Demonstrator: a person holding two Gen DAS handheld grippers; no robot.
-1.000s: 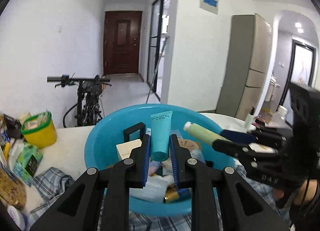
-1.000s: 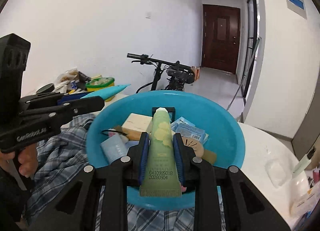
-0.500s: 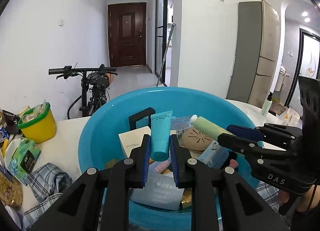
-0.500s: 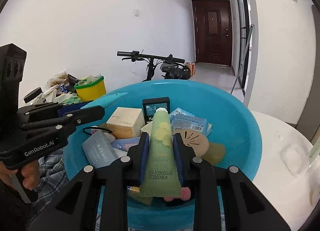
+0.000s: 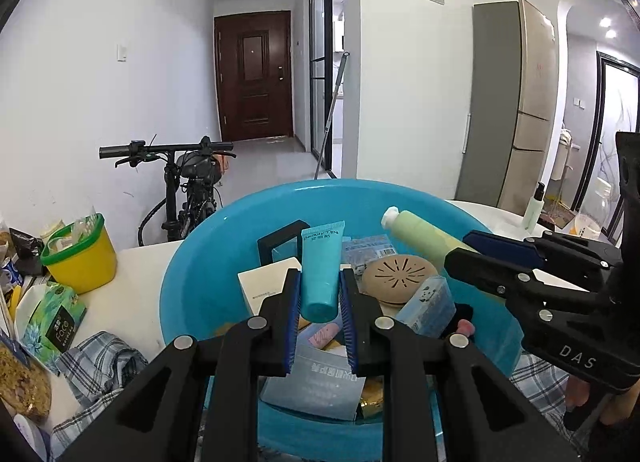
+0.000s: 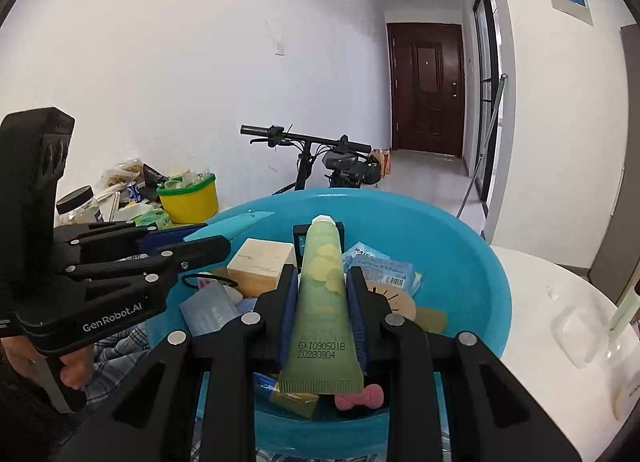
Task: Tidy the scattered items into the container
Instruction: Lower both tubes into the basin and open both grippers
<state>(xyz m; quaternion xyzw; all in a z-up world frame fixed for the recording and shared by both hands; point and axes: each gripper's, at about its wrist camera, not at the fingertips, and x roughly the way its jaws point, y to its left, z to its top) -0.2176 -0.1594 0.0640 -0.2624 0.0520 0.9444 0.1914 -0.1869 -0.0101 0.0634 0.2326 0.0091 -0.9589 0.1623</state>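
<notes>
Both grippers lower over glossy round blue basin (image 5: pixel 192 262), left gripper (image 5: pixel 319 302) clamping smooth teal tube (image 5: pixel 320 270), right gripper (image 6: pixel 322 302) clamping matte green tube (image 6: pixel 322 302)

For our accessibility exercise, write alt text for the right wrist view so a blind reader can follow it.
The right tool grips a pale green plastic tube above a round blue plastic basin full of small toiletries. On the left, the left tool holds a teal tube over the basin's rim; a black bicycle stands behind.
</notes>
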